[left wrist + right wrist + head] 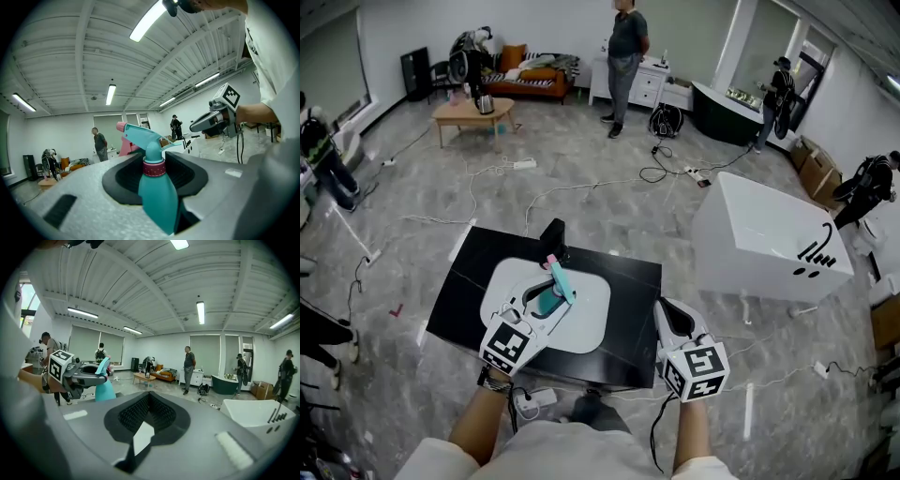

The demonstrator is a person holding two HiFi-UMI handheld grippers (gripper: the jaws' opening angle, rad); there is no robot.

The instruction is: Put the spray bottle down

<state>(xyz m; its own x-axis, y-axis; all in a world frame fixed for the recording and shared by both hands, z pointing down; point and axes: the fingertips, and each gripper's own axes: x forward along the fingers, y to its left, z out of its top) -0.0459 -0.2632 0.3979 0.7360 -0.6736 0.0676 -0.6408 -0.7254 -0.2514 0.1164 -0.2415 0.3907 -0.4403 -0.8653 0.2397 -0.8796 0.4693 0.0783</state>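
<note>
A teal spray bottle [554, 292] with a pink nozzle is held between the jaws of my left gripper [546, 300], above a white tray [591, 328] on a black table [459, 291]. In the left gripper view the bottle [157, 197] stands upright between the dark pads, its trigger head pointing away. My right gripper [675, 319] hovers past the table's right front corner, jaws together with nothing in them. The right gripper view shows its pads [136, 416] meeting, and the left gripper [79, 372] with the bottle [104, 390] off to its left.
A white tub-shaped box [769, 244] stands on the floor right of the table. Cables [581, 187] trail over the grey floor. Farther off are a wooden coffee table [473, 112], an orange sofa [534, 77] and several people standing about.
</note>
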